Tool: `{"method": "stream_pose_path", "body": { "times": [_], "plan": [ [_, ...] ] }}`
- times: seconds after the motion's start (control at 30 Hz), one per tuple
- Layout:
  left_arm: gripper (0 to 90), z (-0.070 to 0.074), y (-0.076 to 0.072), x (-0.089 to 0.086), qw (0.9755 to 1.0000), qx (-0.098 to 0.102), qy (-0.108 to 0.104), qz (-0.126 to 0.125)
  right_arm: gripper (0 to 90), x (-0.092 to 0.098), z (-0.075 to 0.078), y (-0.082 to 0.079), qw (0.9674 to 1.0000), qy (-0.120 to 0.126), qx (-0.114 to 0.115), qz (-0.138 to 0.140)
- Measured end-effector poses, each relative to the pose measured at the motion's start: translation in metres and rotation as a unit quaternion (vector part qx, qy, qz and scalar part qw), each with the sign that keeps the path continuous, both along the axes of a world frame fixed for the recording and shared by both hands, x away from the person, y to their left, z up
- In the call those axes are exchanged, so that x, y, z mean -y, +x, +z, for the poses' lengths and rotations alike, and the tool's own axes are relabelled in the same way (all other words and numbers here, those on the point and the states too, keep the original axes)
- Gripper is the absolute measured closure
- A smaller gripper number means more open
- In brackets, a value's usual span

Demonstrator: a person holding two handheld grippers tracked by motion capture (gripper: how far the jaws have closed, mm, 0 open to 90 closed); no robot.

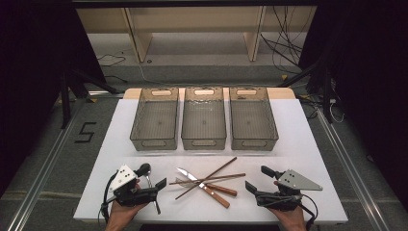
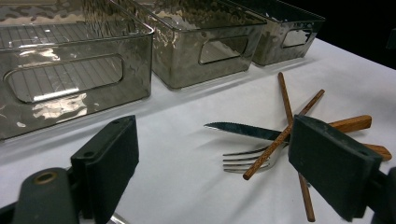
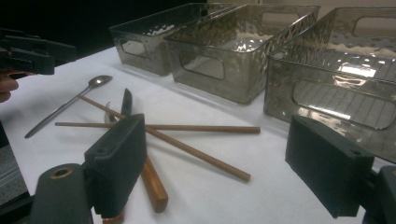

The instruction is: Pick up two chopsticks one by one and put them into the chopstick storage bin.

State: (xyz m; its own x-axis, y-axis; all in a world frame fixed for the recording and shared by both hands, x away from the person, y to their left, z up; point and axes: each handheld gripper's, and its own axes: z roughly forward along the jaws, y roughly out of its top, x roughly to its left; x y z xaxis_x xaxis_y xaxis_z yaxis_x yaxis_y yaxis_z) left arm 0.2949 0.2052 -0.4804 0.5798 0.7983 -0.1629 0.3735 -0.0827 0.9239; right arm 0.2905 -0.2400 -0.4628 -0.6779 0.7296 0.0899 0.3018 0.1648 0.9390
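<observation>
Resting low at near edge of white surface (image 1: 298,144): left gripper (image 1: 155,179) and right gripper (image 1: 256,179), both with jaws spread wide, nothing between them. Lying midway between the two: crossed heap of cutlery, namely knife (image 1: 202,186) and fork (image 2: 247,160) with wooden handles, two chopsticks (image 1: 208,178) laid over them. Spoon (image 3: 70,105) apart, just beside left gripper. Standing in row at far side: three smoky clear bins (image 1: 204,120), well apart from heap.
</observation>
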Motion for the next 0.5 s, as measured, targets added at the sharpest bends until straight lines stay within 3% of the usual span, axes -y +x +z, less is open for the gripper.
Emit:
{"method": "stream_pose_path", "body": {
  "times": [0.47,0.5],
  "plan": [
    [15.9,0.000,0.001,0.001,1.0000,-0.001,0.001,-0.002,24.3,-0.008,0.006,0.008,0.9986,-0.023,-0.006,0.048],
    [15.9,-0.001,0.001,0.001,1.0000,-0.001,0.002,-0.002,24.9,-0.009,0.009,0.011,0.9975,-0.030,-0.009,0.063]
  ]
}}
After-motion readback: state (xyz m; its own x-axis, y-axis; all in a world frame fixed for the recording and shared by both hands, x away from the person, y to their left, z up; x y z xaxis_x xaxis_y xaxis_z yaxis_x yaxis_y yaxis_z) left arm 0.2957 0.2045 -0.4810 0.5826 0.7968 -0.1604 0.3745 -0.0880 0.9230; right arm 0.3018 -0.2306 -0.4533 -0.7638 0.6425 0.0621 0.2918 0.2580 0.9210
